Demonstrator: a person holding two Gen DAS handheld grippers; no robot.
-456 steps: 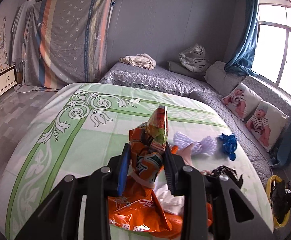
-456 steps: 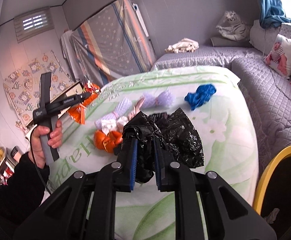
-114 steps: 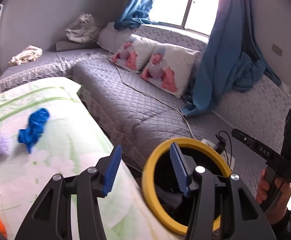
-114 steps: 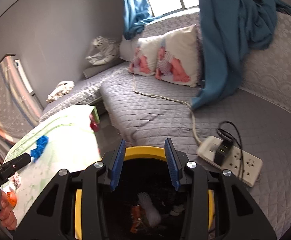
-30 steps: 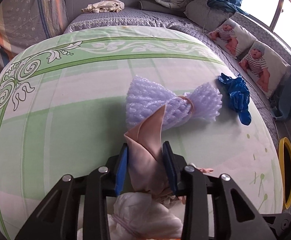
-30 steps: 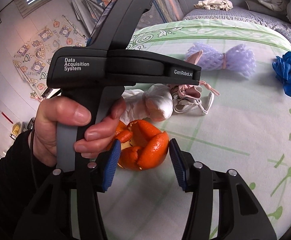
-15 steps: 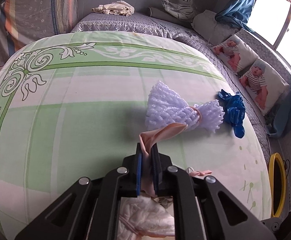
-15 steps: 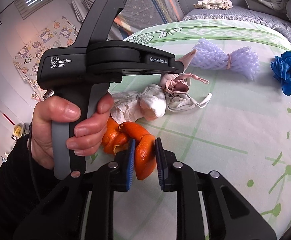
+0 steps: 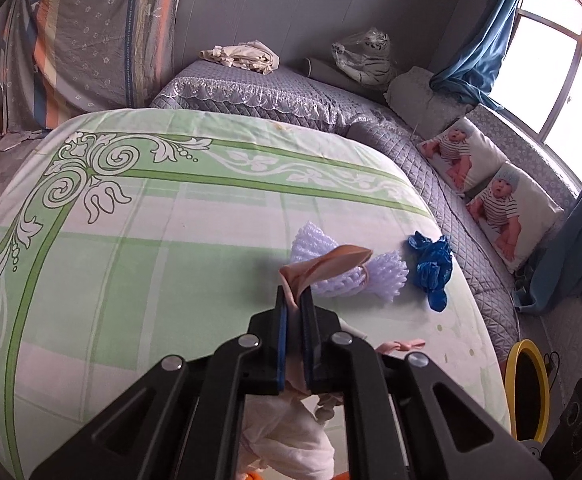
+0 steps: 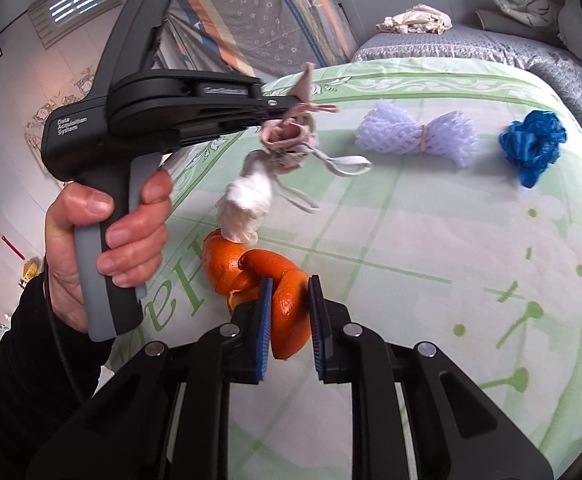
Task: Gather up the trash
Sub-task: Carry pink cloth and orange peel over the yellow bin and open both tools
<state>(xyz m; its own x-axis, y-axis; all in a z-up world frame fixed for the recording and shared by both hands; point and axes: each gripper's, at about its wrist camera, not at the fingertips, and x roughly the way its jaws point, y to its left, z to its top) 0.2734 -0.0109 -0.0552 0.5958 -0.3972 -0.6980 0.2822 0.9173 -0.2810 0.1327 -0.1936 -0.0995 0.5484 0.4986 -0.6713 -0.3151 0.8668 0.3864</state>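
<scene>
Since half a second ago the pink rag bundle (image 10: 287, 136) has come up off the bed (image 10: 431, 240); it was lying on the sheet and now dangles from the left gripper (image 9: 294, 308), with the white tissue wad (image 10: 247, 204) hanging at its lower end, just over the orange peel (image 10: 267, 276). The right gripper (image 10: 289, 312) has risen a little too.

Nearest, right wrist view: the right jaws pinch a curled strip of the orange peel between blue ridged pads. The strip stands roughly upright, glossy and pebbled outside; the rest of the peel curls to the left on the sheet.

Left jaws are pressed almost together on a thin pinkish flap of the rag, which sticks forward and to the right past the tips. The bundle's long axis runs down and left from the jaws; cloth is limp and crumpled, with white loop straps trailing rightward. The left hand (image 10: 107, 236) grips the handle.

Farther out on the green-and-white printed sheet: a lilac foam net (image 10: 415, 136), bow-shaped, cinched at the middle by a band, long axis lying left to right. Just beside it to the right, apart, a crumpled blue glove (image 10: 531, 144).

Beyond the bed's edge, left wrist view: the yellow-rimmed bin (image 9: 527, 388) on the floor, then a grey quilted sofa (image 9: 291, 88) with baby-print pillows (image 9: 487, 184).
</scene>
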